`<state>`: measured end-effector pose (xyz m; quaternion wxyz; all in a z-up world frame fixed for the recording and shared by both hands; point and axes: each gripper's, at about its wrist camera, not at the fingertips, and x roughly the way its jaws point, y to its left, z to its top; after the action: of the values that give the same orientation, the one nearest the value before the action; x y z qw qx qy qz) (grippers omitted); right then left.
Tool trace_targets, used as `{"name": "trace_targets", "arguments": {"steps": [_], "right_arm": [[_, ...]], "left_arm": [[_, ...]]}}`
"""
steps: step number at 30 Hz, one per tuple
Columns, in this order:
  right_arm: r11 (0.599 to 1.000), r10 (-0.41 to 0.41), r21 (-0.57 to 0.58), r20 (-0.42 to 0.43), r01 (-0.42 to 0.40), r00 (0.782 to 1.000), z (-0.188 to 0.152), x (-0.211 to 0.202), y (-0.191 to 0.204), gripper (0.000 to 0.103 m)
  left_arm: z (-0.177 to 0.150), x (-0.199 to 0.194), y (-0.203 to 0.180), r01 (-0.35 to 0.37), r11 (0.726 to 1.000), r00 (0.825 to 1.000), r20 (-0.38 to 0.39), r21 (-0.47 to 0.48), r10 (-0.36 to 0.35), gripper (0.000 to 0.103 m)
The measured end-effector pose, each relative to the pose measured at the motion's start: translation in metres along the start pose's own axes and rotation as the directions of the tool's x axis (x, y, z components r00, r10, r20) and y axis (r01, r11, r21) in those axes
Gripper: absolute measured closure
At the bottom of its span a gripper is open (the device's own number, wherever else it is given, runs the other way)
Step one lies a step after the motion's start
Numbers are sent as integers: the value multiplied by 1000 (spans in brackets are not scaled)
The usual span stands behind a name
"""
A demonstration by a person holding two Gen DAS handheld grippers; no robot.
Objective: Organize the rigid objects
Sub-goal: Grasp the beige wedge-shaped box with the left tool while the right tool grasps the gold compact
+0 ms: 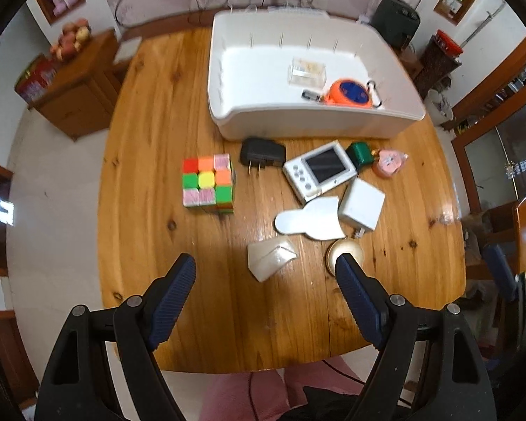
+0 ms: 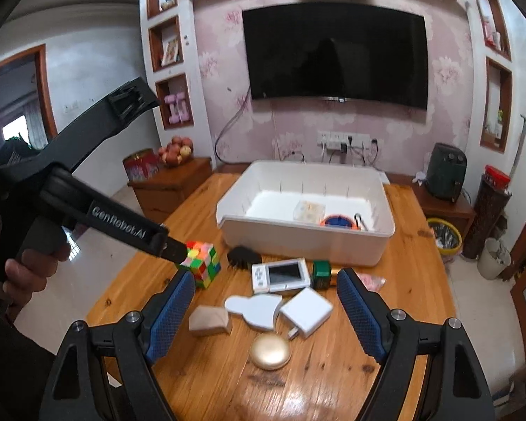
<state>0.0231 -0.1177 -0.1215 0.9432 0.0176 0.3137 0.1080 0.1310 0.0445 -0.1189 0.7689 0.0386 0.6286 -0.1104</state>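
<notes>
Left claw [image 1: 264, 272] spread wide, nothing between its pads, pointing steeply down at the near end of the surface [image 1: 150, 147]. Right claw [image 2: 265, 289] likewise apart and empty, angled lower toward the same clutter.

Loose items sit in a cluster just near the white bin [image 1: 228, 70]: cube puzzle [image 1: 208, 184] off to the left by itself, black plug adapter [image 1: 262, 153], handheld game console [image 1: 319, 170], green box [image 1: 359, 152], white charger [image 1: 361, 206], flat white cutout [image 1: 310, 221], pale wedge block [image 1: 270, 258], gold round compact [image 2: 270, 349]. An orange tape measure [image 1: 349, 93] and a clear box [image 1: 307, 70] are in the bin already.

My read: the wedge block sits nearest my left claw. Looks stiff and light; its sloped faces may squirt out, so I'd take it across the flat parallel sides. The compact looks smooth and domed, likely slippery; grip at the rim. Cutout lies flat, hard to get under. Cube is squarish and easy, though its layers may twist.
</notes>
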Motion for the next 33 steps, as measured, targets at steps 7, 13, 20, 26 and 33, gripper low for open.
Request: {"name": "trace_targets", "arguments": {"steps": [7,13,20,26,33], "right_arm": [[998,-56,-20,-82,55,995,-23,22,9,19],[997,-77,-5,-139,77,987,-41,45,10,19],[995,-92,14,-199,97,976,-58,71,9,19],[994,-105,10,-235,111,966,-70,88,7,19],[997,-77,6,-289,82,954,-80,104,4,19]], "left_arm": [[7,38,9,37,998,990,-132,-47,-42,19],[13,66,9,54,997,974,-219,-59,-65,19],[17,97,10,74,991,944,-312,-108,-104,19],[19,116,11,52,987,924,-367,-154,-106,19],[20,130,5,39,985,908,-406,-171,-106,19]]}}
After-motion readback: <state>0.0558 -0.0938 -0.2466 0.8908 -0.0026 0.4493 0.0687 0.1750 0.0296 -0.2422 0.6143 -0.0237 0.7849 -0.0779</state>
